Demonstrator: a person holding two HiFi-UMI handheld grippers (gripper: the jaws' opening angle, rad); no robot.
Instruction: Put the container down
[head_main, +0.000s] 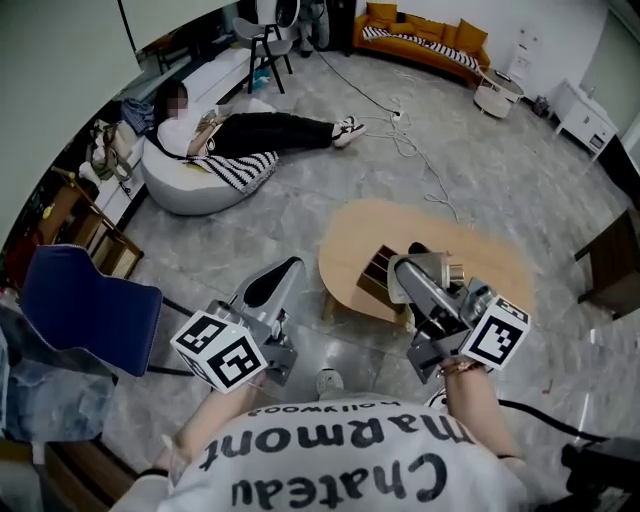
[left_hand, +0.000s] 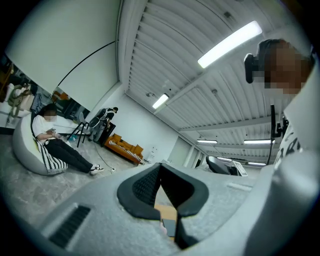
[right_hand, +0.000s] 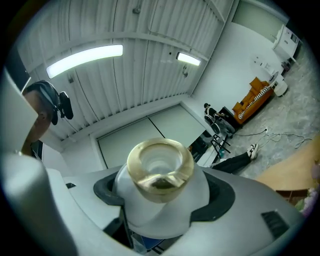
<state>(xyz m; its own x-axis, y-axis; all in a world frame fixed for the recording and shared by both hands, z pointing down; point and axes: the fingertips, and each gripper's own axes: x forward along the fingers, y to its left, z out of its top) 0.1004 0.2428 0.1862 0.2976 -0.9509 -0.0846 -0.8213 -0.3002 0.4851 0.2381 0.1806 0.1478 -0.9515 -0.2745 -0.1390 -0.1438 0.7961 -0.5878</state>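
Note:
My right gripper (head_main: 418, 272) is shut on a white container (head_main: 438, 266) with a gold neck, held over the near part of an oval wooden table (head_main: 480, 262). In the right gripper view the container (right_hand: 160, 172) fills the space between the jaws, its gold mouth turned back toward the camera, and my right gripper (right_hand: 159, 202) clamps its white body. My left gripper (head_main: 283, 270) hangs over the floor left of the table, shut with nothing in it. In the left gripper view my left gripper (left_hand: 160, 167) shows its black pads meeting at the tips.
A dark slatted thing (head_main: 378, 270) lies on the table beside the container. A person (head_main: 250, 130) reclines on a white beanbag at the back left. A blue chair (head_main: 85, 305) stands at the left, a dark cabinet (head_main: 610, 262) at the right, and cables (head_main: 420, 160) run across the floor.

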